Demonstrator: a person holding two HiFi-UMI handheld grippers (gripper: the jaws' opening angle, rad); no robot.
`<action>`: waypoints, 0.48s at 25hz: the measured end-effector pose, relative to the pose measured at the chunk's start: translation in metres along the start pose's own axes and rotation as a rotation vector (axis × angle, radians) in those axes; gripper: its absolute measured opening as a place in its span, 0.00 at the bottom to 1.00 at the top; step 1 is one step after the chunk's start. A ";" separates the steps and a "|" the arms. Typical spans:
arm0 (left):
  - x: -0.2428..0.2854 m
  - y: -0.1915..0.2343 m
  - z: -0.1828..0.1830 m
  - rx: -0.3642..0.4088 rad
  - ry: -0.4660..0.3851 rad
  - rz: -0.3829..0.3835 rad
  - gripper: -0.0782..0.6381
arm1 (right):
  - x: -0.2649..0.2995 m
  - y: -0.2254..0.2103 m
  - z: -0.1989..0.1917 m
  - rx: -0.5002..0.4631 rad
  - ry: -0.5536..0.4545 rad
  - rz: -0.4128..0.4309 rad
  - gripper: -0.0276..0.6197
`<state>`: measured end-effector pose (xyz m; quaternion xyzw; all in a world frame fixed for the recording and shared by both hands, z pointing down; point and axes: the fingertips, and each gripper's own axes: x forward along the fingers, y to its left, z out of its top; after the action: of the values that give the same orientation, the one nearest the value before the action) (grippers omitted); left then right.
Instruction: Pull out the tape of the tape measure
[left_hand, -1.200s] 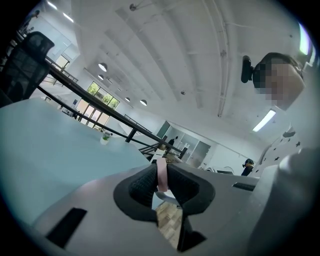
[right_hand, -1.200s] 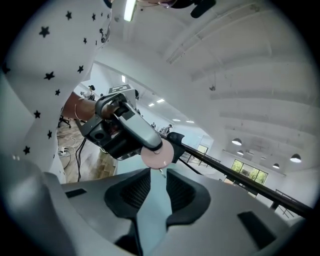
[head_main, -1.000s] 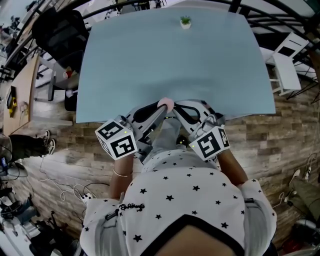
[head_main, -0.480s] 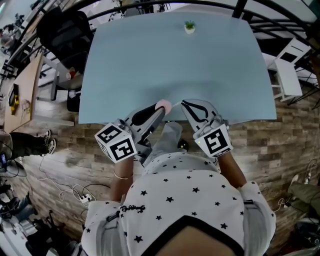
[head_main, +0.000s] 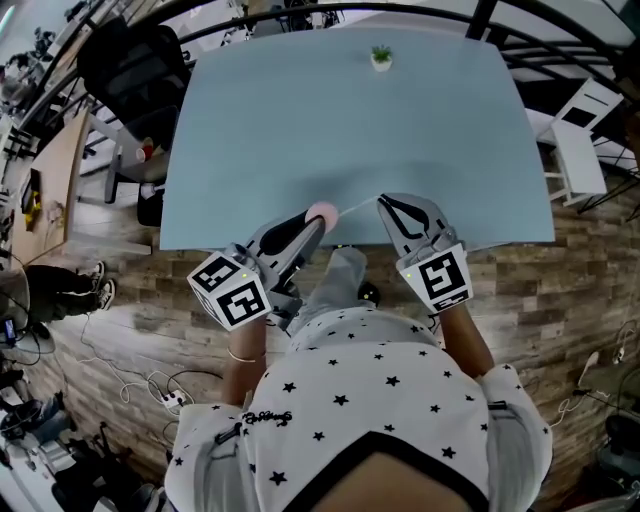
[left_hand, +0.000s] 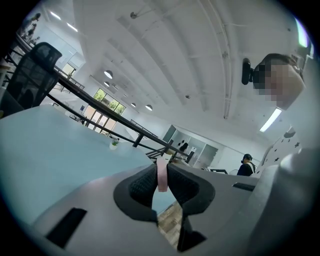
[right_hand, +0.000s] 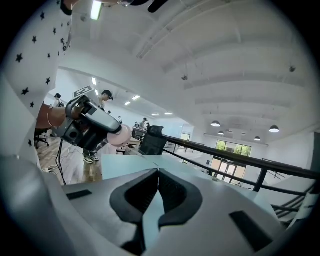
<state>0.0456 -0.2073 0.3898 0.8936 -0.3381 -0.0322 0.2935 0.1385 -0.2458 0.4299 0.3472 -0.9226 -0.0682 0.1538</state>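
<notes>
A round pink tape measure (head_main: 322, 213) hangs just above the near edge of the pale blue table (head_main: 350, 120). My left gripper (head_main: 316, 224) is shut on it, and in the left gripper view its pink edge (left_hand: 162, 176) sits pinched between the dark pads (left_hand: 142, 184). A thin pale tape (head_main: 358, 205) runs from the case to my right gripper (head_main: 383, 201), which is shut on the tape's end. The right gripper view shows those jaws closed together (right_hand: 158, 173), with the pink case (right_hand: 120, 135) off to the left in the other gripper.
A small potted plant (head_main: 380, 57) stands at the table's far edge. A black office chair (head_main: 130, 60) is beyond the left corner and a white chair (head_main: 575, 150) is to the right. Wood-patterned floor with cables (head_main: 150, 380) lies below me.
My right gripper has moved to the right, away from the pink case, and a short length of tape now shows between them. The left gripper has stayed nearly still.
</notes>
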 end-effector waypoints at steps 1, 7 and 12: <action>0.000 0.000 0.001 0.000 -0.002 -0.001 0.23 | -0.001 -0.003 0.000 0.004 0.001 -0.008 0.05; 0.004 -0.002 0.004 0.014 -0.004 -0.003 0.23 | -0.010 -0.018 -0.008 0.026 0.019 -0.059 0.05; 0.006 -0.001 0.005 0.019 -0.004 -0.004 0.23 | -0.012 -0.029 -0.013 0.027 0.033 -0.093 0.05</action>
<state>0.0490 -0.2130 0.3858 0.8969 -0.3372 -0.0315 0.2842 0.1697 -0.2599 0.4320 0.3928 -0.9036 -0.0574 0.1610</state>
